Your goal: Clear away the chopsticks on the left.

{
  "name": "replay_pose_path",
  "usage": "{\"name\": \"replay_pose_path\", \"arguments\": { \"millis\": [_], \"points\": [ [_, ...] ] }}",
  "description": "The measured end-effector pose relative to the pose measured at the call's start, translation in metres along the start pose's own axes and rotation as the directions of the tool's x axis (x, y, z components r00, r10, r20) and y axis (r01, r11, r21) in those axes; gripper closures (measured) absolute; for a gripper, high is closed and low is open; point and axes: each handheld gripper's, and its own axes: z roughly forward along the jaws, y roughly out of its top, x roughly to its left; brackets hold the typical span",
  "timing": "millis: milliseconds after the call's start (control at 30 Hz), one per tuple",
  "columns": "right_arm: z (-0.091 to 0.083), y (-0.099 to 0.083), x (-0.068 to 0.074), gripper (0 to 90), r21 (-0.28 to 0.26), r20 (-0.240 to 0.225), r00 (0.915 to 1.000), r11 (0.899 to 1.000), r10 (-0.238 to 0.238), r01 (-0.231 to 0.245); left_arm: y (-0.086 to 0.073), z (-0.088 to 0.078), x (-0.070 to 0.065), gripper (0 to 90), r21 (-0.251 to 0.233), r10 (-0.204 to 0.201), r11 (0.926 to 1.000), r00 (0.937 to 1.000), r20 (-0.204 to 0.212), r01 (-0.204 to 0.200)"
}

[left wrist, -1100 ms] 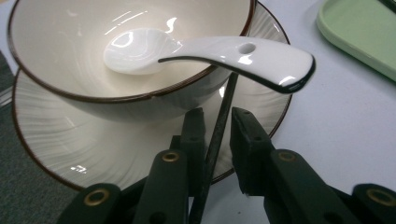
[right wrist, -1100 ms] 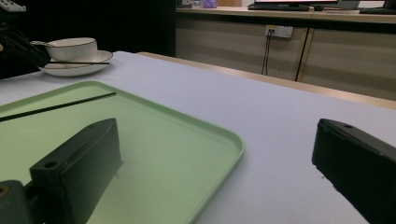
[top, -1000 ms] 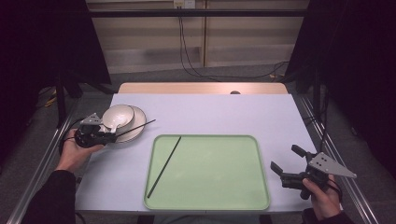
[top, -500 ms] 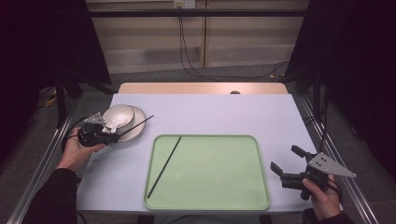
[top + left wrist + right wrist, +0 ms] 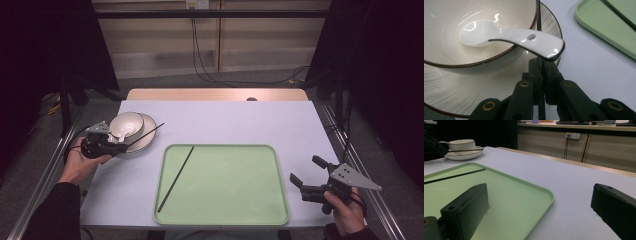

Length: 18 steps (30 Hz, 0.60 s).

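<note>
Chopstick is clenched in the left claw (beneath the spoon), extending beyond its tips.

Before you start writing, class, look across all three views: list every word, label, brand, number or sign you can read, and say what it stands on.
None can be read.
The white spoon, bowl, plate, green tray and the chopstick on the tray carry no print.
The left gripper, shut on the other chopstick, and the right gripper show no marking.
The wall socket is too small to tell.
</note>
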Motion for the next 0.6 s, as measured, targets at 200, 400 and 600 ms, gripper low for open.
{"name": "replay_pose_path", "arguments": {
  "millis": [200,400,600],
  "points": [
    [0.000,0.000,0.000,0.9,-0.001,0.001,1.0000,1.000,0.000,0.000,-0.002,-0.004,-0.005,86.4,-0.017,0.003,0.9999,1.0000,-0.002,-0.003],
    [0.001,0.000,0.000,0.9,-0.004,0.006,1.0000,1.000,-0.002,0.002,-0.003,-0.009,-0.012,86.3,-0.056,-0.034,0.9978,0.9993,0.014,0.035],
    [0.000,0.001,0.001,0.9,-0.006,-0.003,1.0000,1.000,0.006,-0.006,-0.009,-0.015,-0.019,86.3,-0.135,-0.083,0.9874,0.9965,0.001,0.082]
  ]
}}
